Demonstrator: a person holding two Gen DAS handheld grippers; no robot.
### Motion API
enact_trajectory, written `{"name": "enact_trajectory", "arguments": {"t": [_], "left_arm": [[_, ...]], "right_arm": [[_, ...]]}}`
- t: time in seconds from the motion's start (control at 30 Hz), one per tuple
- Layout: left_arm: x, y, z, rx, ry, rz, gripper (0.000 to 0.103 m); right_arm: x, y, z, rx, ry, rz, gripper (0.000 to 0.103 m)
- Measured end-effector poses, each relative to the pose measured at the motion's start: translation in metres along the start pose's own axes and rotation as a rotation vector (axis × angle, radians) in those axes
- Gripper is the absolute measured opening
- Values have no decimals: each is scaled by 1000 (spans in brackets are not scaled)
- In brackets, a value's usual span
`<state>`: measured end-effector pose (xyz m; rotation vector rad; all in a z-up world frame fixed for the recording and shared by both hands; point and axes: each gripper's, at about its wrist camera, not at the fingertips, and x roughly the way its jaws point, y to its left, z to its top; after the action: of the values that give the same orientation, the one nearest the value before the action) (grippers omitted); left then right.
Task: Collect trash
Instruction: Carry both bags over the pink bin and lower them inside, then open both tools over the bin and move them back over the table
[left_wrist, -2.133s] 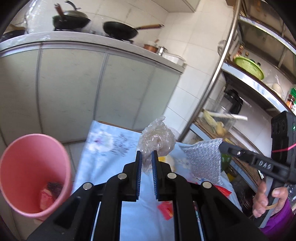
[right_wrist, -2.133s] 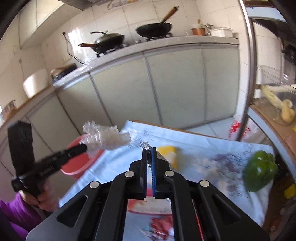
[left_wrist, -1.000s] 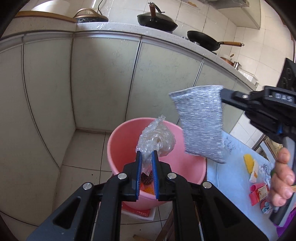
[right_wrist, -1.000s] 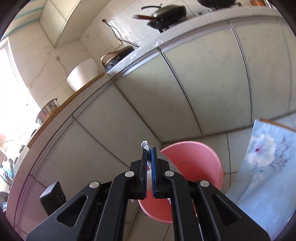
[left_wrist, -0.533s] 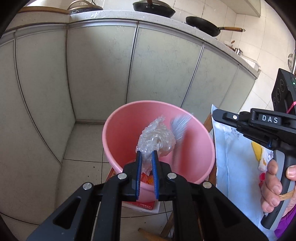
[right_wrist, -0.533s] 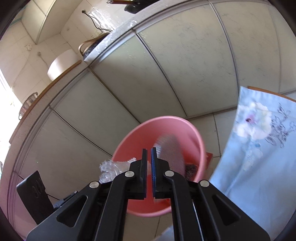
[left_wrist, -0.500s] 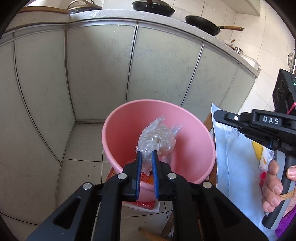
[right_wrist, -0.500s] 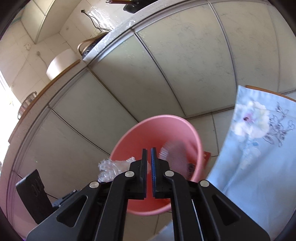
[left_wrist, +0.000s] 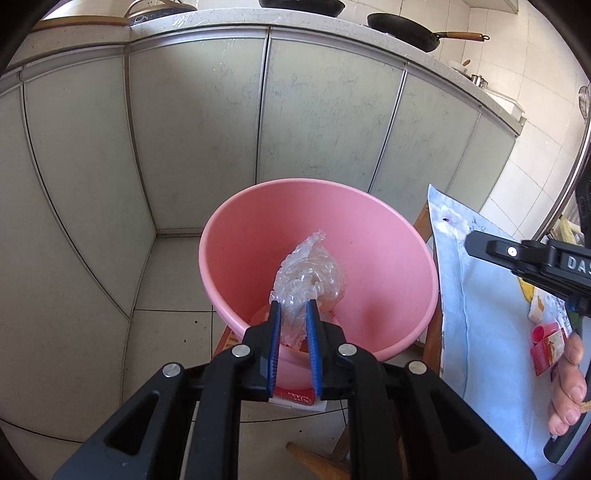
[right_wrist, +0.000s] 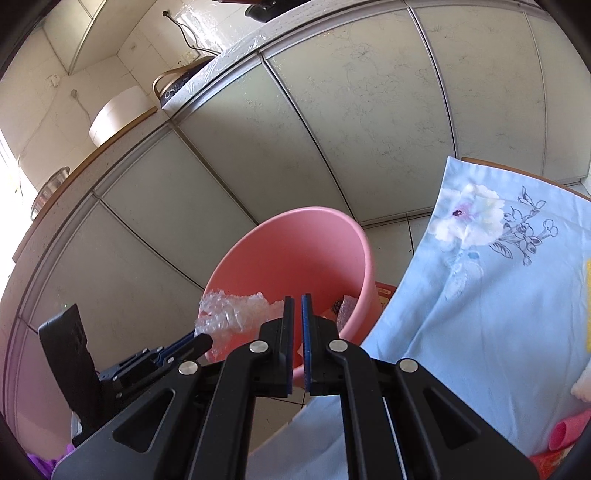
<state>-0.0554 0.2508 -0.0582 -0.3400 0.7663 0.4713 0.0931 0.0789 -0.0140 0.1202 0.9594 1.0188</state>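
A pink bucket (left_wrist: 317, 184) stands on the floor beside the table. My left gripper (left_wrist: 293, 314) hangs over its mouth with a crumpled clear plastic wrap (left_wrist: 308, 269) between its blue pads. Its jaws are opening, and the wrap still sits against both pads. In the right wrist view the same wrap (right_wrist: 232, 310) sticks out over the bucket (right_wrist: 295, 236) rim. My right gripper (right_wrist: 297, 301) is shut with nothing in it, above the bucket's near edge. Its black fingertip (left_wrist: 474, 242) reaches in from the right in the left wrist view. A greyish sheet (right_wrist: 347, 306) lies inside the bucket.
A table under a light blue floral cloth (right_wrist: 480, 295) stands right of the bucket, with red packets (left_wrist: 546, 343) on it. Grey cabinet doors (left_wrist: 184, 129) close off the back, pans (left_wrist: 406, 26) on the counter above. A red box (left_wrist: 295, 397) lies under the bucket. A hand (left_wrist: 569, 387) holds the right gripper.
Both grippers swung from the table to the bucket and sank toward it. The right gripper's silver bubble sheet fell into the bucket. The left jaws have widened slightly around the wrap.
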Motion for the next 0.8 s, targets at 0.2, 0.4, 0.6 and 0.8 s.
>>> {"name": "enact_trajectory", "arguments": {"t": [0.2,0.4,0.6,0.8], "left_arm": [[1,3,2,-29,23,20,29],[-4,11,4,-98,36,-5,37],[-16,3,7,-92,23,-43,37],[-24,-23,7,-31,21,-76,37]], "right_arm": [[-11,3,-8,-31,12,-16,5],[-24,7,-18,-73,22,-31,25],[-48,14,-29,-145,-10,-94,31],[-81,4,-40,-135,-55,-150,36]]}}
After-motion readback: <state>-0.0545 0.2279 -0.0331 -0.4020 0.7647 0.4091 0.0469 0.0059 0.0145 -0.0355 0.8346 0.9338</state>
